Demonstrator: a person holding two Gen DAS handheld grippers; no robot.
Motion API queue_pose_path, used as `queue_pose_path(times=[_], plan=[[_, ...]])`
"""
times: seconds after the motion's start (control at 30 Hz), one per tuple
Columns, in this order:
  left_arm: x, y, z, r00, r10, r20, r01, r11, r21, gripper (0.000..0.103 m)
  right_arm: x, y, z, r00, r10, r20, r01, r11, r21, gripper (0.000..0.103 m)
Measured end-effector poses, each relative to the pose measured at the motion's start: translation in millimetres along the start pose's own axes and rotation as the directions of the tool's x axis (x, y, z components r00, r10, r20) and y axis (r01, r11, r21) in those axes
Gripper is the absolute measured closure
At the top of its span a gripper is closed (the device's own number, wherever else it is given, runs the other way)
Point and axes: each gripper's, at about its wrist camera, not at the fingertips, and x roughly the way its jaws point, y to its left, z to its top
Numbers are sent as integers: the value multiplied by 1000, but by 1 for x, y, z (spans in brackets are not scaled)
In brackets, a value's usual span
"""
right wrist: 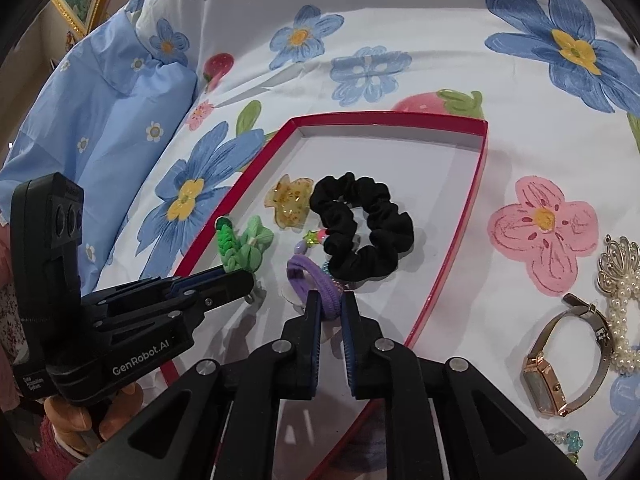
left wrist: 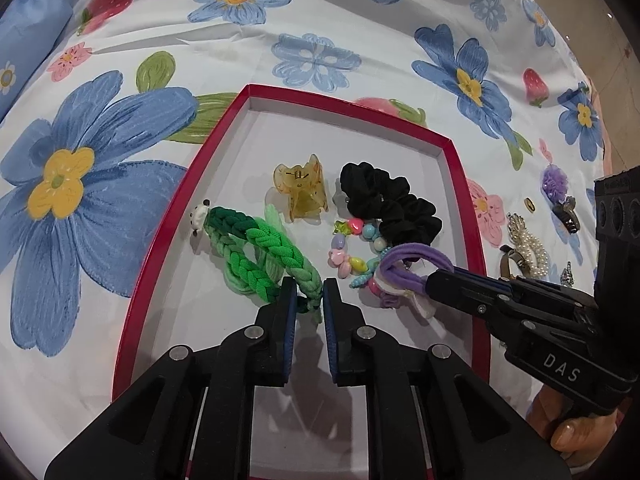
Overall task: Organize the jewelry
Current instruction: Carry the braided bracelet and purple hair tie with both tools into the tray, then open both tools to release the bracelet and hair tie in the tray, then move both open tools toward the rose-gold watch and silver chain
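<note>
The left gripper [left wrist: 310,294] is closed to a narrow gap on the near end of the green braided hair tie [left wrist: 256,256]. Judged purpose: the braid is held low over the tray floor so it can be set down at the 9 o'clock side, clear of the other pieces. The panda-like charm [left wrist: 200,218] at the braid's far end lies at 10 o'clock, near the left wall.

The right gripper [right wrist: 330,302] is clamped on the purple elastic hair tie [right wrist: 316,280]. Its loop projects toward 12 o'clock. The grip appears to keep the elastic and its attached trim gathered above the tray.

Both held items sit inside the red-rimmed tray [left wrist: 452,148]. At 12 o'clock from the purple tie, touching or overlapping it, lies the pastel bead bracelet [left wrist: 344,248]. The black scrunchie [right wrist: 360,232] lies beyond. The amber claw clip [left wrist: 300,192] lies at its 9 o'clock, apart from it.

Outside the tray, at 3 o'clock, remain the rose-gold wristwatch [right wrist: 560,360] and the pearl hair clip [right wrist: 620,300] on the floral bedsheet [right wrist: 400,20]. These are judged unsorted, so the task is partway complete.
</note>
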Motion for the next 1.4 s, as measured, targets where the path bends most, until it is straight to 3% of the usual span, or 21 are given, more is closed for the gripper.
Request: queue_pose_path(times=[0.27, 0.67, 0.73, 0.9, 1.0, 1.4], plan=[[-5, 1, 0, 1000, -1, 5, 1, 1000, -17, 79, -5, -7, 1, 1000, 20, 9, -20, 999, 30, 82], [-19, -1, -5, 1000, -3, 23, 4, 1000, -30, 75, -27, -9, -2, 998, 17, 59, -20, 999, 36, 76], [-24, -1, -6, 999, -8, 34, 9, 999, -37, 72, -36, -11, -5, 997, 18, 76, -21, 999, 46, 70], [-38, -7, -9, 998, -25, 59, 28, 998, -52, 71, -55, -19, -13, 995, 9, 101, -15, 998, 62, 66], [-48, -16, -11, 996, -49, 74, 54, 997, -55, 62, -71, -27, -23, 992, -9, 124, 0, 997, 73, 56], [-57, -62, -24, 992, -108, 65, 109, 994, -11, 59, -125, -69, -63, 981, -95, 170, 69, 986, 152, 56]])
